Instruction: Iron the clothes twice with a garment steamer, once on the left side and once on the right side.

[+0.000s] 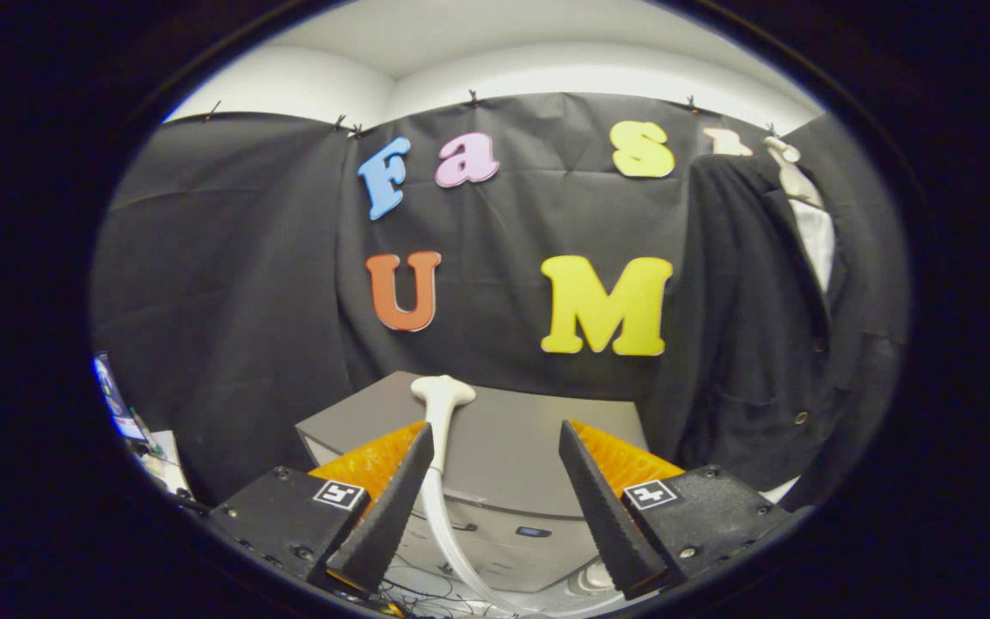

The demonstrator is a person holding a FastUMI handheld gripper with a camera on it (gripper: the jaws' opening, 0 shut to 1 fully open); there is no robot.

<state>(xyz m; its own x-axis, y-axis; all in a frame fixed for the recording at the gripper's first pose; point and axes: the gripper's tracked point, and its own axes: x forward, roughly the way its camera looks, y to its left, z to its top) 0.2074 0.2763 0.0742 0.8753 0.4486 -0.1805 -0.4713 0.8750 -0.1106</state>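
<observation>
Between the fingers and a little toward the left one stands the steamer head point(442, 394), its flat nozzle on top and its neck running straight down past the inner edge of the left finger. One hose point(452, 550) leaves the neck and curves away low to the right, under the spread fingers. The gripper point(495, 460) is released: its two fingers stand wide apart and neither presses on the handle, though the left finger is just beside it, perhaps touching; I cannot tell which.

The handle's long axis is upright, parallel to the fingers' edges, so my judgement is that the grab calls for a small shift left to centre the neck, then a squeeze across it. Behind the steamer head sits one grey box point(512, 430), seemingly the steamer's base on the counter, with one small dark button-like mark on its front.

One dark jacket point(753, 344) hangs well off to the right of the fingers, beyond the right one, over a white shirt point(820, 236) on a pale hanger point(791, 172). It hangs upright, so passes down its left and right sides would both lie to the right of where the gripper now points. Neither pass looks begun.
</observation>
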